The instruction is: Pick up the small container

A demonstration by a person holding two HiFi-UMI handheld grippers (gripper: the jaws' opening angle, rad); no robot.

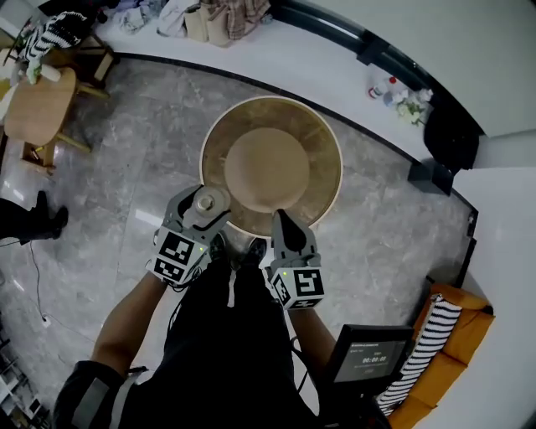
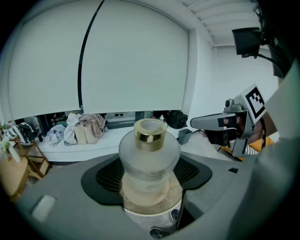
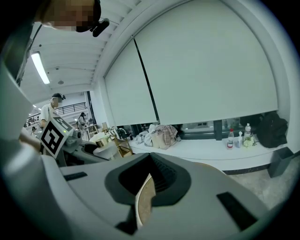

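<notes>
Small container (image 2: 149, 154): frosted, gold-collared, clamped between left gripper (image 1: 207, 204) jaws, frame centre, at round table (image 1: 322, 142) edge. Right gripper (image 1: 280, 221) jaws closed, nothing held.

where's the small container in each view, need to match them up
Head view: container left of centre, in the left gripper, at the table's near rim.
Left gripper view: dead centre, clamped between the jaws.
Right gripper view: probably the small pale shape at far left; too small to be sure.
Shared landmark: the clothes pile on the ledge.
</notes>
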